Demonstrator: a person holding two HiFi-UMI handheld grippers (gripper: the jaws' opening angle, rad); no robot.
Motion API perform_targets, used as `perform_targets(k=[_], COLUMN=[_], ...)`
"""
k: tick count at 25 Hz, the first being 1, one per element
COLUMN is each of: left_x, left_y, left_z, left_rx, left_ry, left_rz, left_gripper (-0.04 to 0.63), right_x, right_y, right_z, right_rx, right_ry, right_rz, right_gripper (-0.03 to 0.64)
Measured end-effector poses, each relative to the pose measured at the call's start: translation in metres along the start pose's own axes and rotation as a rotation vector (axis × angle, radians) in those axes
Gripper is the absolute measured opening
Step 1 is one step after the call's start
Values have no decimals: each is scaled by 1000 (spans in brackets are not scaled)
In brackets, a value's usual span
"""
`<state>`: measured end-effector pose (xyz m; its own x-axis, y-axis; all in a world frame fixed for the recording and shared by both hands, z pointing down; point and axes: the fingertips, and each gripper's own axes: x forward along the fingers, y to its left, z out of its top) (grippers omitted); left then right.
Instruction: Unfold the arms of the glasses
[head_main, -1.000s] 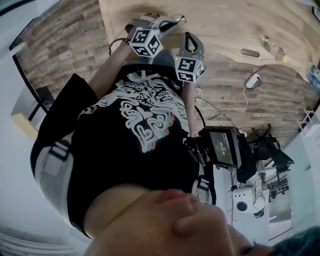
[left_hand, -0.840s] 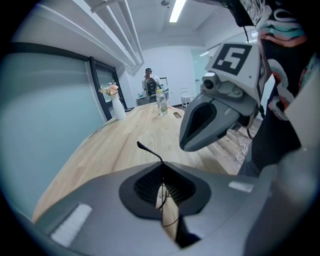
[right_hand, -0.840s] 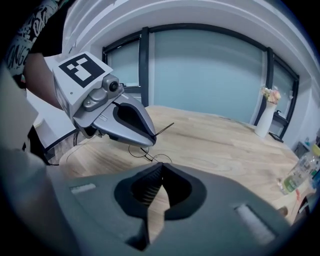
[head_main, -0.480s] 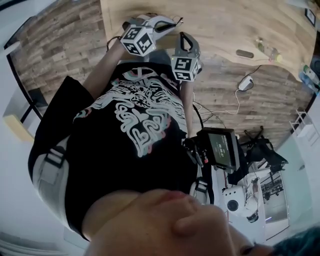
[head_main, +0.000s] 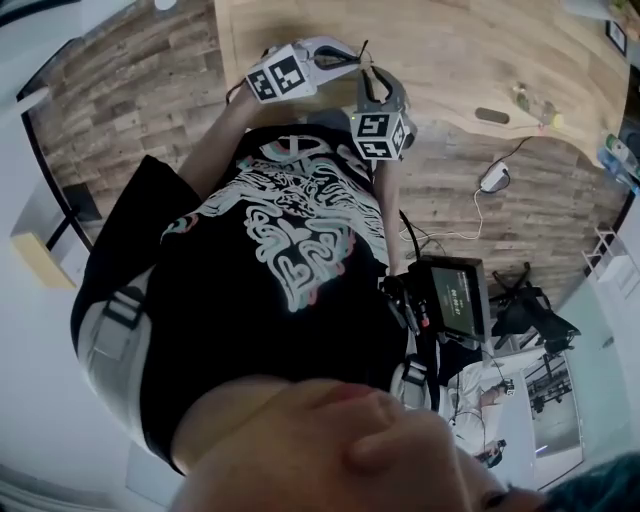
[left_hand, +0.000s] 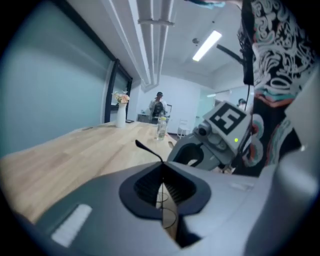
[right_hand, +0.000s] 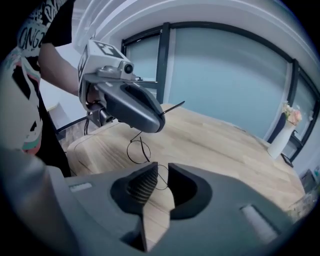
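Note:
Thin wire-rimmed glasses (right_hand: 138, 150) hang over the wooden table (right_hand: 215, 145). My left gripper (right_hand: 157, 120) is shut on them near one lens, and one arm (right_hand: 172, 107) of the glasses sticks out sideways. In the left gripper view the left gripper (left_hand: 161, 172) shows the wire rim (left_hand: 169, 215) pinched between its pads and the arm (left_hand: 147, 150) rising above. My right gripper (right_hand: 159, 175) stands narrowly open, with the other lens (right_hand: 161, 179) in the gap between its jaws. In the head view both grippers, left (head_main: 345, 55) and right (head_main: 378, 80), meet over the table's near edge.
A white vase with flowers (right_hand: 277, 140) stands at the table's far end, with a clear bottle (left_hand: 160, 127) beside it. A person (left_hand: 158, 105) stands far back. A small dark case (head_main: 492, 116) lies on the table. A screen unit (head_main: 455, 295) and cables are by the floor.
Both grippers have drifted a little right and further over the table, and the left gripper's cube has tilted. The two grippers now stand closer together.

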<state>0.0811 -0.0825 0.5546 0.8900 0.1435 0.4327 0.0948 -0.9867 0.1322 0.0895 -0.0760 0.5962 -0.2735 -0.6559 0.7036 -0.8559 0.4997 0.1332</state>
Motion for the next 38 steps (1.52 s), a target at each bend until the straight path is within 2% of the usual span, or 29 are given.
perform_targets(k=[2, 5, 9, 13, 21, 32, 38], left_x=[-5, -9, -11, -9, -9, -2, -5], left_y=[-3, -6, -4, -2, -5, -6, -11], left_z=[-2, -3, -5, -7, -13, -14, -15], left_rx=[-72, -126, -148, -158, -171, -171, -178], left_ry=[-23, -42, -50, -41, -20, -14, -8], left_rz=[-36, -61, -52, -57, -77, -96, -106], left_gripper=[-6, -6, -6, -6, -5, -6, -6], right_x=[4, 10, 18, 24, 37, 46, 46], right_y=[8, 18, 36, 41, 54, 47, 51], right_z=[0, -1, -2, -1, -13, -17, -15], right_rx=[-47, -108, -126, -194, -405, -605, -679], right_ry=[18, 39, 68, 89, 139, 166, 172], right_rz=[27, 82, 188, 211, 223, 109, 102], right_gripper=[63, 63, 63, 63, 61, 55, 55])
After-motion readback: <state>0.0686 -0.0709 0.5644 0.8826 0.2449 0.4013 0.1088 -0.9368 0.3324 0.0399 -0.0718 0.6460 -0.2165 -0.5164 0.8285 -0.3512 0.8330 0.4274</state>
